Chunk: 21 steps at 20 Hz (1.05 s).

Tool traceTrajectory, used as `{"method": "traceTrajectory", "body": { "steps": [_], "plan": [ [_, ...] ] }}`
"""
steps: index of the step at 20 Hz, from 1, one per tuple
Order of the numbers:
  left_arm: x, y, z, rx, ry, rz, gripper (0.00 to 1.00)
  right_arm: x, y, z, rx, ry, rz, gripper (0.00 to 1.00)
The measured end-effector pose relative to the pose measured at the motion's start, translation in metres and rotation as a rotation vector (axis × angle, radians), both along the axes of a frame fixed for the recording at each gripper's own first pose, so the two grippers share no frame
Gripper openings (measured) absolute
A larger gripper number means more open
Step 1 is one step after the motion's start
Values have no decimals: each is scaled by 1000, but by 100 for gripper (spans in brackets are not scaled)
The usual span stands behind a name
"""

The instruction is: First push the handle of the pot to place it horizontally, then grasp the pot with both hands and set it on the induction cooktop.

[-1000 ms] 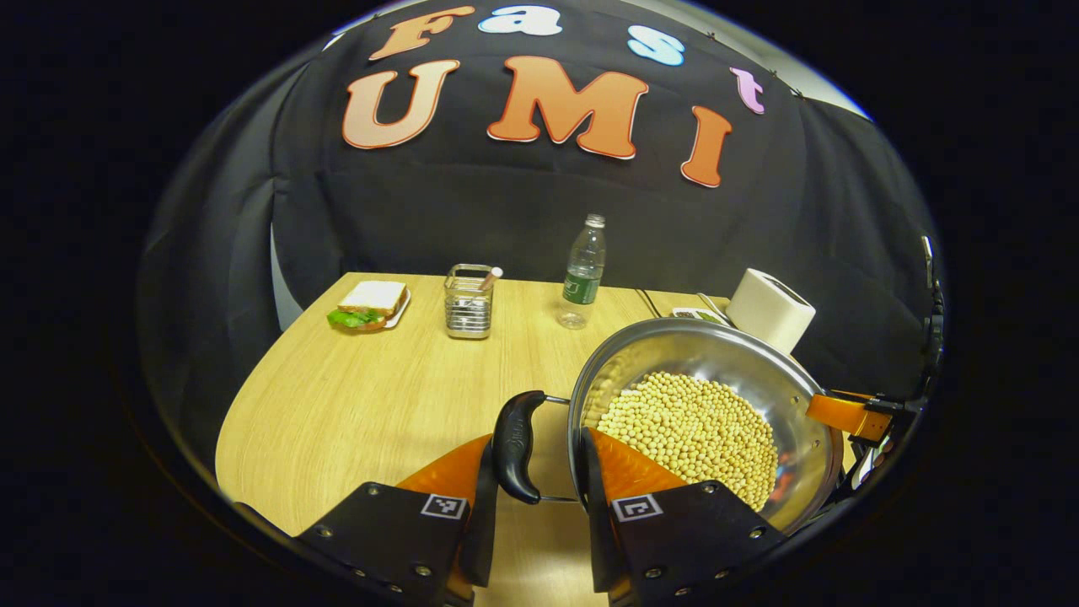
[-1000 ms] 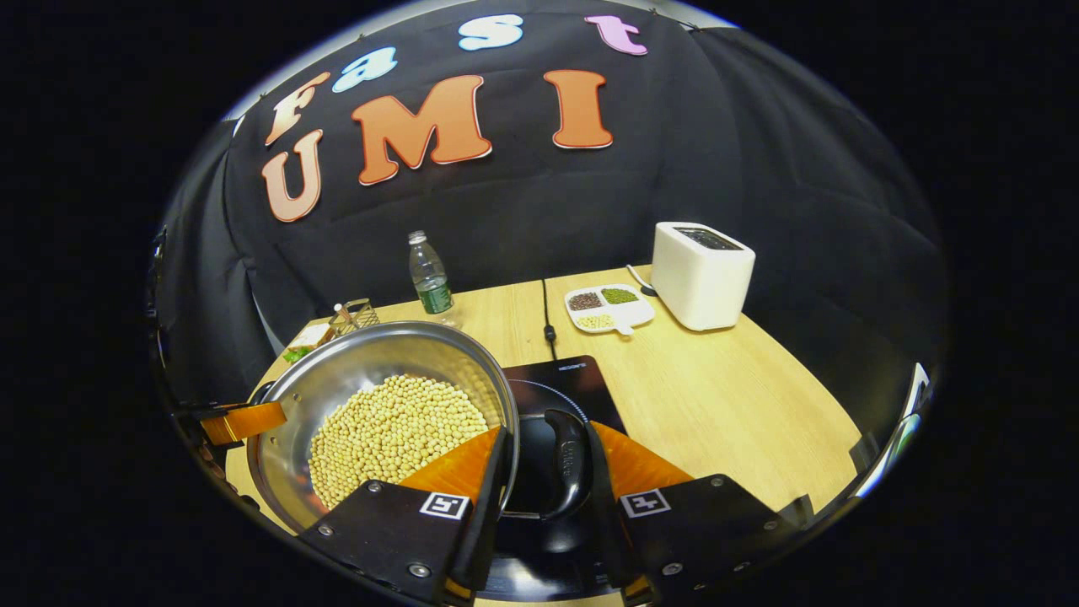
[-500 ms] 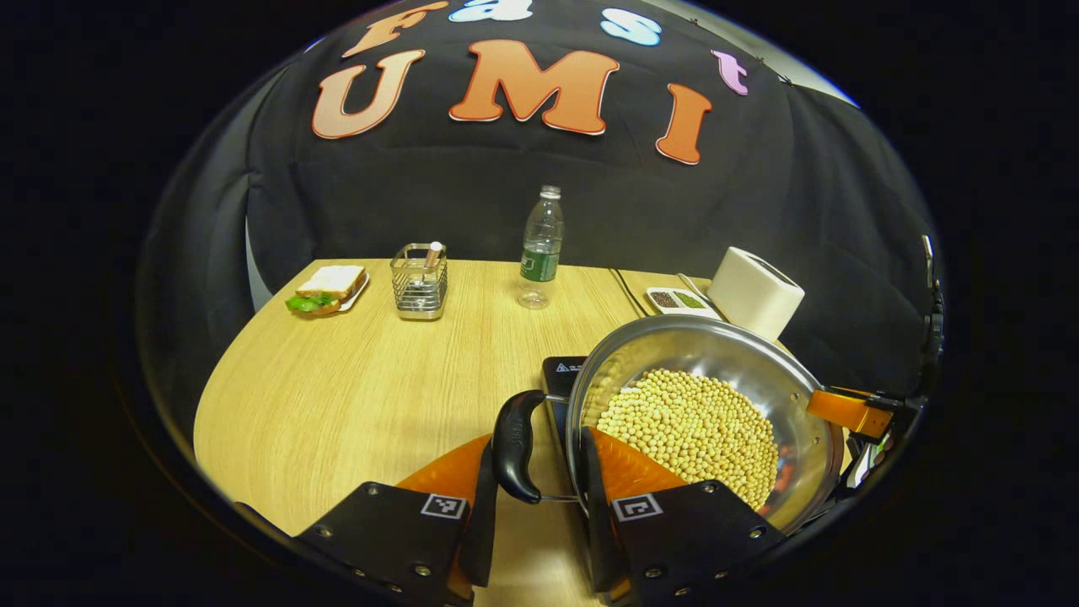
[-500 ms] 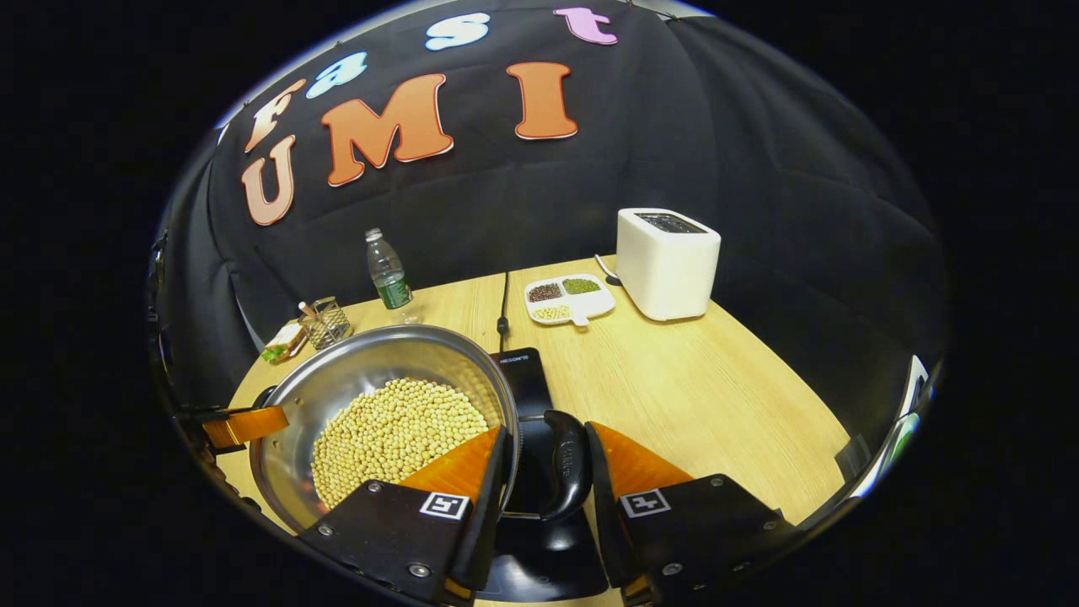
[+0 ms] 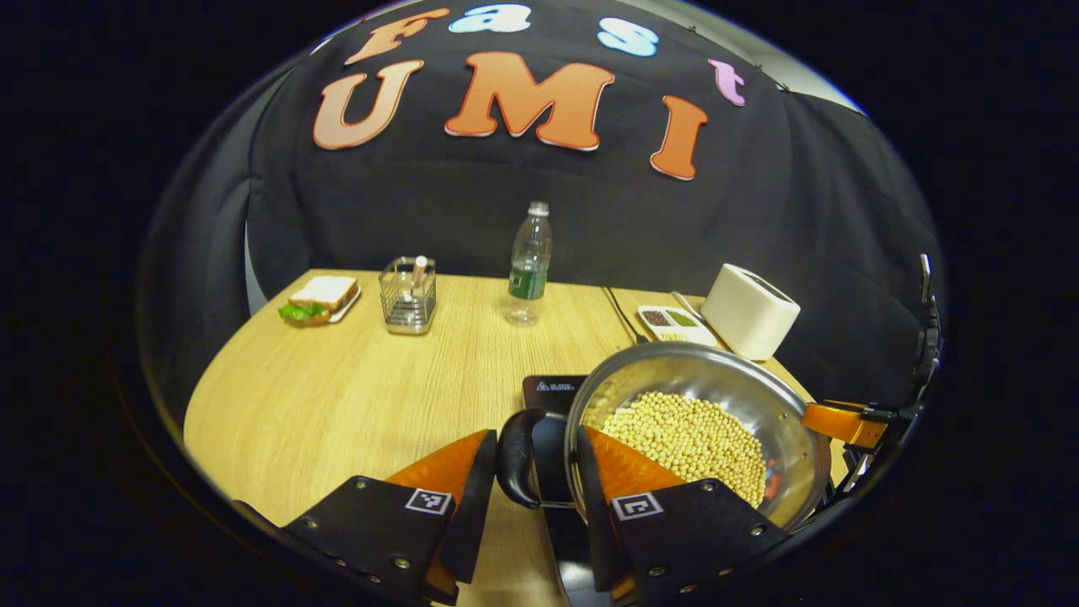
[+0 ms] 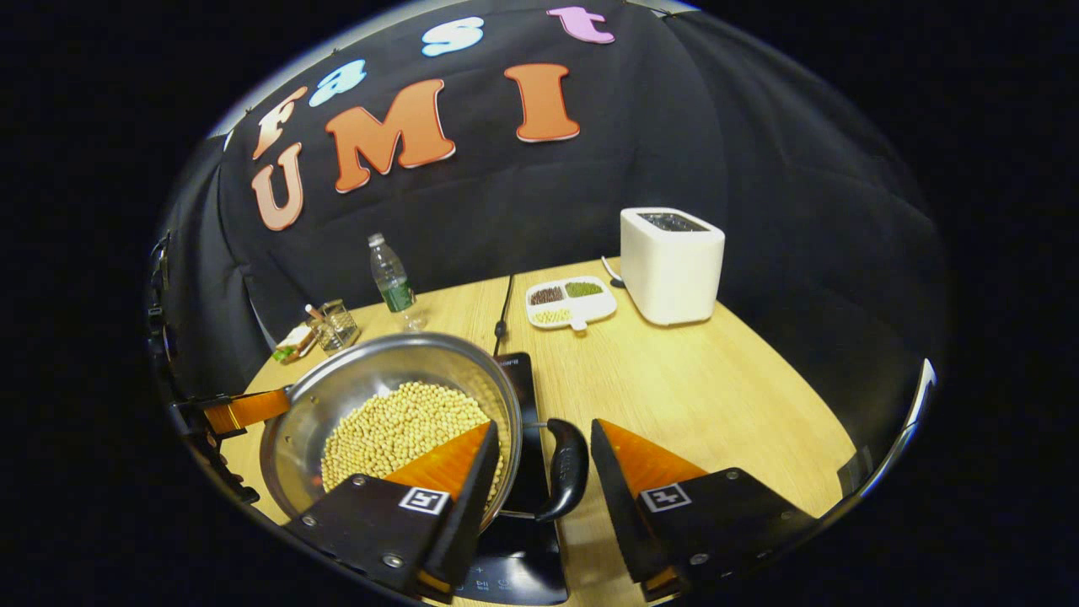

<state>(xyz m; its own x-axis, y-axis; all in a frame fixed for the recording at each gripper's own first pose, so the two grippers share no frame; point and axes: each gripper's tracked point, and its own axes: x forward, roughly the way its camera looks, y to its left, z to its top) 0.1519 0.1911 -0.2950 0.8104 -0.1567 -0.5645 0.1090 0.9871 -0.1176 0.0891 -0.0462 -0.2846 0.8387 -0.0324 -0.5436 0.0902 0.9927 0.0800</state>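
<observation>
The steel pot (image 5: 708, 375) (image 6: 379, 367), full of yellow beans, rests on the black induction cooktop (image 5: 550, 389) (image 6: 516, 552). Its two black side handles lie level. My left gripper (image 5: 535, 438) straddles the left handle (image 5: 514, 459), one finger outside it and the other over the pot's rim; the jaws stand slightly parted. My right gripper (image 6: 544, 427) is open around the right handle (image 6: 566, 468), with a plain gap between the handle and the outer finger. Each gripper appears across the pot in the other's view: the right gripper (image 5: 843, 421) and the left gripper (image 6: 244, 409).
On the wooden table (image 5: 354, 396) stand a water bottle (image 5: 528, 265), a wire holder (image 5: 408, 295), a sandwich on a plate (image 5: 318, 299), a divided dish of beans (image 6: 571, 302) and a white toaster (image 6: 672, 265). The cooktop's cord (image 6: 503, 305) runs to the back.
The pot came down onto the cooktop. The right gripper's jaws spread off the right handle, and the left gripper's jaws widened a little.
</observation>
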Motion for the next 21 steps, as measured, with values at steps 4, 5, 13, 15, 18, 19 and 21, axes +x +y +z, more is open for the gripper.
{"method": "traceTrajectory", "body": {
  "steps": [4, 5, 13, 15, 18, 19, 21],
  "plan": [
    [1, 10, 71, 17, -142, 57, 78, -7, -13, 72, -21, -119, 23, 95],
    [0, 13, 90, 26, -181, 71, 80, -11, -15, 90, -31, -154, 25, 96],
    [-36, 13, 247, 66, -493, 110, 76, -54, -24, 207, -54, -368, 53, 95],
    [-47, 9, 281, 95, -558, 100, 78, -64, -27, 219, -51, -392, 53, 95],
    [-62, 2, 305, 85, -606, 93, 78, -76, -31, 241, -62, -436, 44, 95],
    [-66, 0, 307, 72, -611, 90, 76, -80, -30, 246, -64, -448, 47, 100],
    [-74, -6, 311, 39, -609, 83, 76, -86, -30, 253, -72, -467, 51, 95]
  ]
}}
